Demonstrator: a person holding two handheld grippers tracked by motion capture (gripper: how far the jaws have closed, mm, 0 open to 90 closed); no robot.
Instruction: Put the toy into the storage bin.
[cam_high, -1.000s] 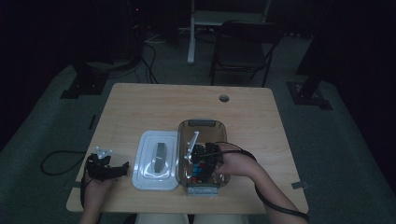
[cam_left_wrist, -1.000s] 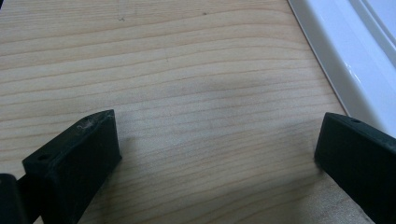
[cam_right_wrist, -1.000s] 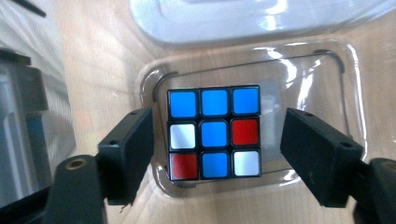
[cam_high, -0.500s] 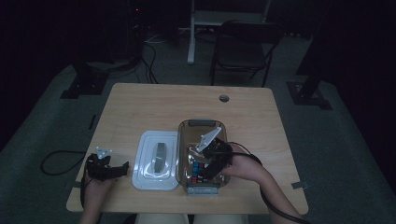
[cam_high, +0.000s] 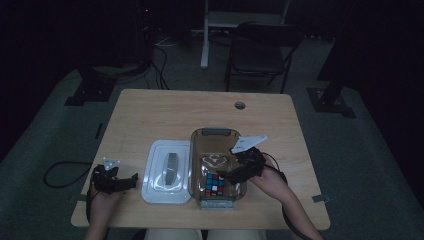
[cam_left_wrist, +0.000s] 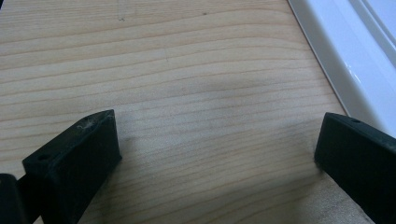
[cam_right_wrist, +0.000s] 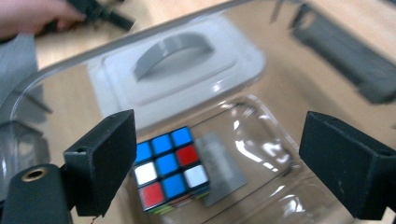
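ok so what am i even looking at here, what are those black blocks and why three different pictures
A person sits at a wooden table holding a hand-held gripper in each hand. The black blocks are each gripper's two jaws.

One picture comes from a camera above the table. The other two come from cameras riding on the grippers, looking along the jaws.

On the table lie a white lid with a grey handle and, beside it, a clear container with a puzzle cube inside.

The left gripper rests near the table's edge, jaws apart over bare wood. The right gripper hangs over the container; its jaws have just been opening and hold nothing, the cube lying below them.
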